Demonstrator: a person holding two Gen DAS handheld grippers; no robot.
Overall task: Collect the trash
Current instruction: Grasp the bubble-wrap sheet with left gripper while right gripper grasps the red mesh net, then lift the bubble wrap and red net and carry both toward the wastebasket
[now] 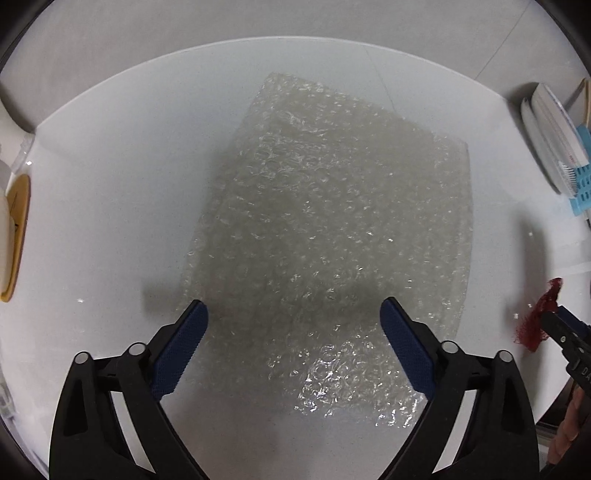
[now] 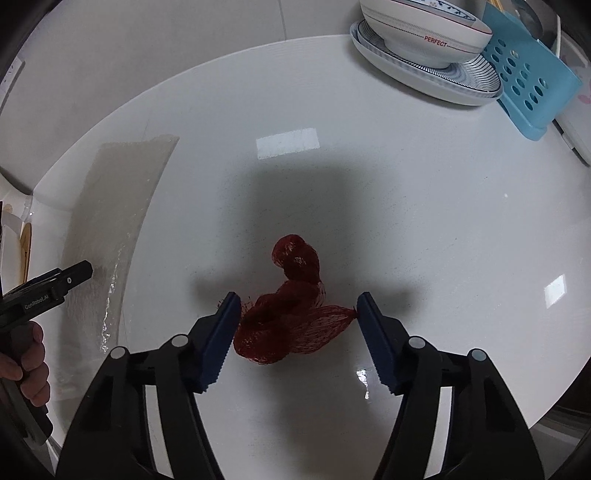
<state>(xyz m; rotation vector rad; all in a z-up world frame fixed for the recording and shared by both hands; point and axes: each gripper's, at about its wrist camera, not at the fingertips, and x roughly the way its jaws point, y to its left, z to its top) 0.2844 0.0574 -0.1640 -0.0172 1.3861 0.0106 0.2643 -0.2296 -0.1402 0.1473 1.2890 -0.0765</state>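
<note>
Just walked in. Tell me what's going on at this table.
A person is clearing trash off a white table with a handheld claw in each hand. The left claw hangs open over a sheet of bubble wrap, gripping nothing yet. The right claw straddles a crumpled red mesh bag, with both pads at the mesh edges, not yet clamped. Stacked dishes and a blue basket sit at the far edge.

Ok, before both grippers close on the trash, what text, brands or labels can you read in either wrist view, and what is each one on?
"PERFECT", in red, on the side of the white bowl stacked on the striped plate.
"GenRobot.AI", roughly, last letters unsure, on the body of the left gripper.
"DA", cut off, on the right gripper in the left wrist view.
Dark marking on the yellow item at the left edge: unreadable.
</note>
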